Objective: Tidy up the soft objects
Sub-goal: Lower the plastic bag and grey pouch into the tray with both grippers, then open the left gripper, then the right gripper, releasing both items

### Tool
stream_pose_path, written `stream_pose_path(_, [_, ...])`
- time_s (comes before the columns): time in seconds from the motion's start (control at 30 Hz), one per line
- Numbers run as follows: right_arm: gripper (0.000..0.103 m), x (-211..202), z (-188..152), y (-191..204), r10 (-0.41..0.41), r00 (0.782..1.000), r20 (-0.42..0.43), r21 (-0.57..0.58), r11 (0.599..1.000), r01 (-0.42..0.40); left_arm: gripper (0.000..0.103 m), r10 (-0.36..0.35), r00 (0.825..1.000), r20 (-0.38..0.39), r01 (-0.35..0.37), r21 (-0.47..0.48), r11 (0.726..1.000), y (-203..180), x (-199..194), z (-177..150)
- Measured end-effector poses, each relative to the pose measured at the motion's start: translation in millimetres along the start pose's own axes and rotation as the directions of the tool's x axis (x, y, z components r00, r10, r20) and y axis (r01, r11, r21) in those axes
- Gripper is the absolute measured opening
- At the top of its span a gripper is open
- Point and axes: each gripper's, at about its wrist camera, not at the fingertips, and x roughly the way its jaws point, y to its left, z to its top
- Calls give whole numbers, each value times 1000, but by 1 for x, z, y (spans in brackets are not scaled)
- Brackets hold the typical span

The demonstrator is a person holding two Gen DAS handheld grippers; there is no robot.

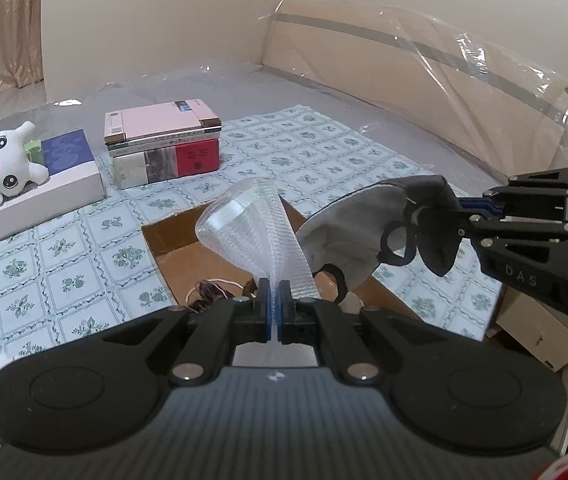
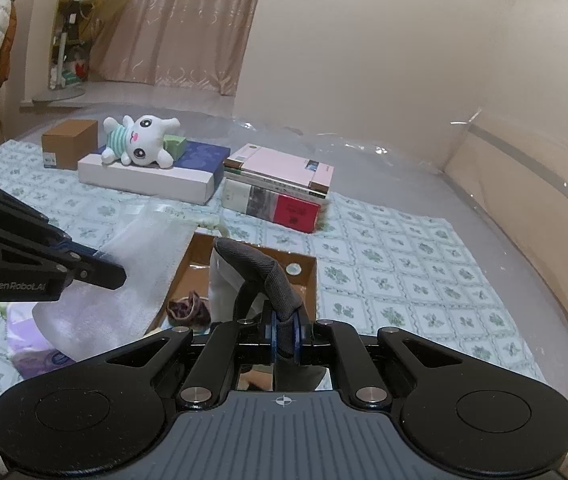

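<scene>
Mask [image 1: 368, 236] pinched by right gripper [image 2: 284, 330] (above box [image 1: 171, 236]).

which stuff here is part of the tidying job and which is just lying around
In the job: left gripper shut on foam sheet; right gripper shut on face mask; open box; hair tie inside it.

Lying about: plush toy, books, small box.

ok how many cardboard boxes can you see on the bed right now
2: an open cardboard box in front of both tools, with soft items inside, and a closed small brown box at the far left beside the plush toy. More may be hidden.
</scene>
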Motion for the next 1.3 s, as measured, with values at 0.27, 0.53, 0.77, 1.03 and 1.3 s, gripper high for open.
stream_pose_path(0.27, [7, 45, 14, -5, 9, 1000, -16, -30, 999, -10, 2, 18, 1000, -25, -18, -25, 1000, 18, 37, 18])
stream_pose_path(0.53, [7, 91, 22, -14, 1, 1000, -28, -36, 999, -2, 2, 54, 997, -55, -57, -52, 997, 43, 79, 35])
stream_pose_path(0.77, [7, 130, 20, -19, -4, 998, -69, -34, 999, 2, 2, 56, 995, -83, -62, -74, 995, 54, 116, 38])
stream_pose_path(1.03, [7, 158, -1, -24, 4, 991, -131, -4, 1000, -4, 19, 42, 992, -118, -52, -82, 995, 49, 147, 28])
stream_pose_path(1.3, [8, 160, -17, -20, 48, 985, -164, 28, 999, -44, 21, 69, 993, -98, -77, -75, 994, 58, 124, 19])
